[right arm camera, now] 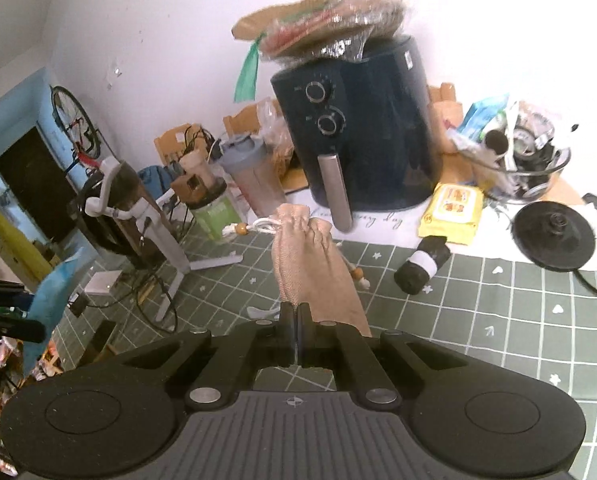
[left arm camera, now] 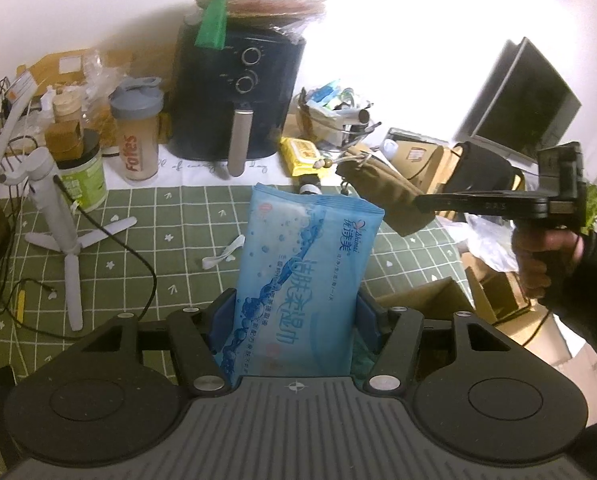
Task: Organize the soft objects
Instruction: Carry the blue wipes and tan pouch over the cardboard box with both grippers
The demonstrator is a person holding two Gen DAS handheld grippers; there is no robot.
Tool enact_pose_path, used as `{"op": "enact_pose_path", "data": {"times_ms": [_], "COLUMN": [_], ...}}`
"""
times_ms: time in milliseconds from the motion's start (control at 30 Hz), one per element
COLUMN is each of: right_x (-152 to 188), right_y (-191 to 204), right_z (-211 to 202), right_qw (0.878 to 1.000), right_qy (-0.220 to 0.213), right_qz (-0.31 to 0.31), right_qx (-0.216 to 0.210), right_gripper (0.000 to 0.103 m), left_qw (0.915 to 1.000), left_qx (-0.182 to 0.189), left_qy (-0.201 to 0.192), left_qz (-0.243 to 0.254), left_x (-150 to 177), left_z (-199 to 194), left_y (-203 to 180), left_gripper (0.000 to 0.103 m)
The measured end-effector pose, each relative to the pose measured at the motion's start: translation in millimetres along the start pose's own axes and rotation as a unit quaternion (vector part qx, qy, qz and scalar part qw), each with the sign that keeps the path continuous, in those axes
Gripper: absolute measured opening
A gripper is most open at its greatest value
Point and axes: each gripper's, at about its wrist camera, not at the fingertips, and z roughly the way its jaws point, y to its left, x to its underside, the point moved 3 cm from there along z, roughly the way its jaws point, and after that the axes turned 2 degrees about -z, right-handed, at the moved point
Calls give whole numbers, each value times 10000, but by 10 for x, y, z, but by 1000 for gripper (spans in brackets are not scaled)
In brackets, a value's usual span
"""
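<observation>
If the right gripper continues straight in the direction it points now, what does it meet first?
Probably the dark air fryer, about at its handle; depth is unclear. The right gripper already holds the beige pouch.

From my left camera, the wipes pack (left arm camera: pixel 298 276) stands between the left gripper's (left arm camera: pixel 294 316) fingers, above the table (left arm camera: pixel 170 240). The air fryer (left arm camera: pixel 238 92) sits behind it, a shaker bottle (left arm camera: pixel 138 136) to the fryer's left, a tripod stand (left arm camera: pixel 58 216) nearer me on the left. On the right, my right gripper (right arm camera: pixel 296 320) lifts the drawstring pouch (right arm camera: pixel 314 264) above the table, a glass bowl (right arm camera: pixel 518 164) right of the fryer.
</observation>
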Motion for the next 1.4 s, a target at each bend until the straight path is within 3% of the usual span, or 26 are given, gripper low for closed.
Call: {"op": "enact_pose_path", "data": {"times_ms": [600,1167,1400], "right_x": [356,825,1010], "right_y": [760,1169,1232], "right_z": [-961,-1448,-1525], "right_qw": [9973,9903,9904], "right_qy": [-440,-665,-518], "right_qz": [585,1221,1268], "right_qx": [-18,73,178], "right_gripper": [3,4,4], "left_qw": [9993,9977,9972], "left_qx": [362,643,711], "left_qy": [-111,16,72], "left_qz": [70,210,231], "left_x": [79,269,331], "left_z": [-70,-86,-108], "left_y": [-42,-93,-108], "left_gripper": [60,60,60]}}
